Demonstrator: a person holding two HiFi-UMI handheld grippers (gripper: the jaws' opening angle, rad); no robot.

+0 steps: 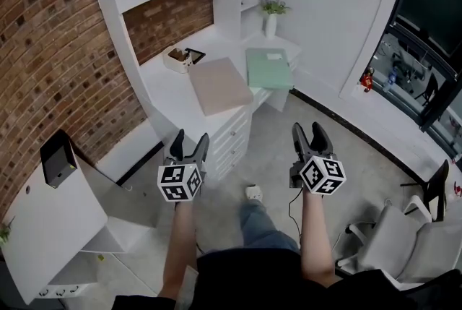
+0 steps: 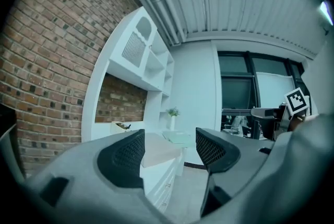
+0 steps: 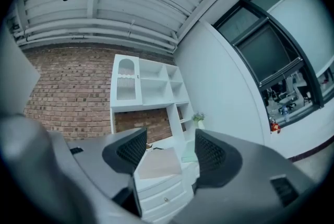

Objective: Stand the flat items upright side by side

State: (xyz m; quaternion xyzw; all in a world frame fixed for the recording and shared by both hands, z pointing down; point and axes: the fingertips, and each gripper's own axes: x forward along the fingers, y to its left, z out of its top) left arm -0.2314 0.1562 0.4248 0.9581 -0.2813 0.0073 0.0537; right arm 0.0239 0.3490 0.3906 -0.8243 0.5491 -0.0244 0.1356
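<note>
Two flat items lie on the white corner desk (image 1: pixel 170 84): a beige one (image 1: pixel 220 85) and a pale green one (image 1: pixel 269 67) to its right. Both rest flat, side by side. My left gripper (image 1: pixel 189 144) hangs in the air well short of the desk, jaws open and empty. My right gripper (image 1: pixel 310 135) floats over the floor, also open with nothing between its jaws. In the left gripper view the beige item (image 2: pixel 159 148) shows between the jaws, far off. In the right gripper view the beige item (image 3: pixel 159 163) and the green one (image 3: pixel 189 156) lie ahead.
A small tray of bits (image 1: pixel 177 58) and a white vase with a plant (image 1: pixel 271 21) stand at the back of the desk. White drawers (image 1: pixel 234 139) sit under it. A white side table (image 1: pixel 50 229) is at the left, an office chair (image 1: pixel 411 236) at the right.
</note>
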